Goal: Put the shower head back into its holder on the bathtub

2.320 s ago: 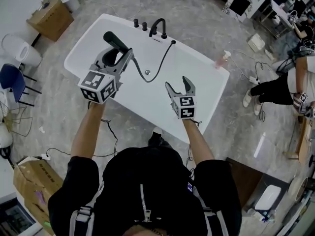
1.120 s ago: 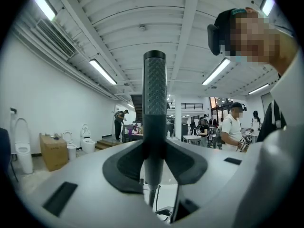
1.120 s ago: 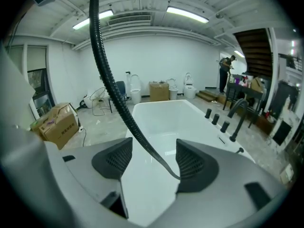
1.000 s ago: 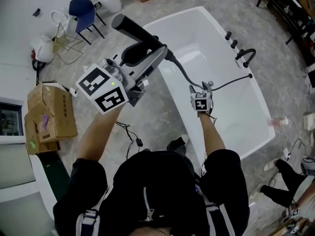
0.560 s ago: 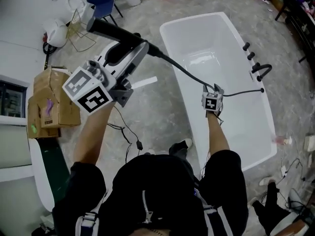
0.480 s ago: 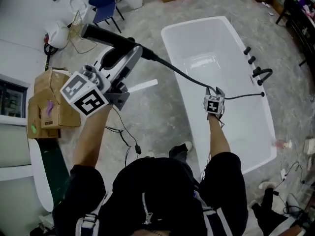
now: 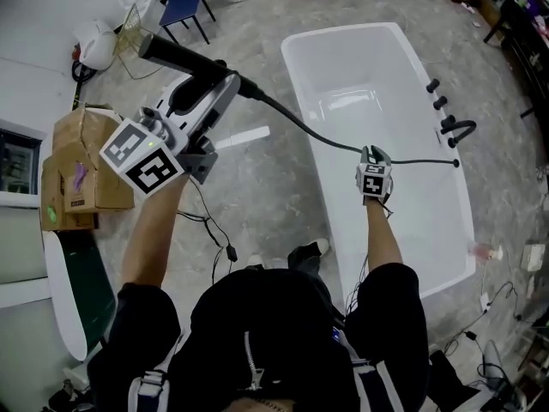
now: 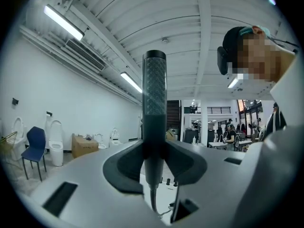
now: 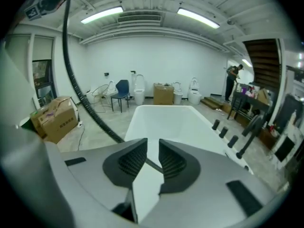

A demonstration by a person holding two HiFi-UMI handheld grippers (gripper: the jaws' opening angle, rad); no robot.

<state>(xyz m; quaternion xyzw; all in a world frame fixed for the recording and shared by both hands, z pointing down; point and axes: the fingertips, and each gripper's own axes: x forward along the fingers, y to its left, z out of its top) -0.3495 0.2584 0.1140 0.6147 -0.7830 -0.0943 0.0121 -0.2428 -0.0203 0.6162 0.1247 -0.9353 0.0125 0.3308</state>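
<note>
Shower head (image 7: 176, 56) sits clamped in the left gripper (image 8: 154, 150), out over the grey stone floor (image 7: 257, 213) well left of the bathtub (image 7: 300, 80), its long axis pointing away from the tub. Its hose (image 7: 300, 127) runs across to the right gripper (image 9: 153, 158), whose jaws have just been closing and now pinch it over the tub. The fittings (image 7: 440, 103) on the far rim, where I judge the holder to be, lie nearer the right hand, so the left must swing back across
</note>
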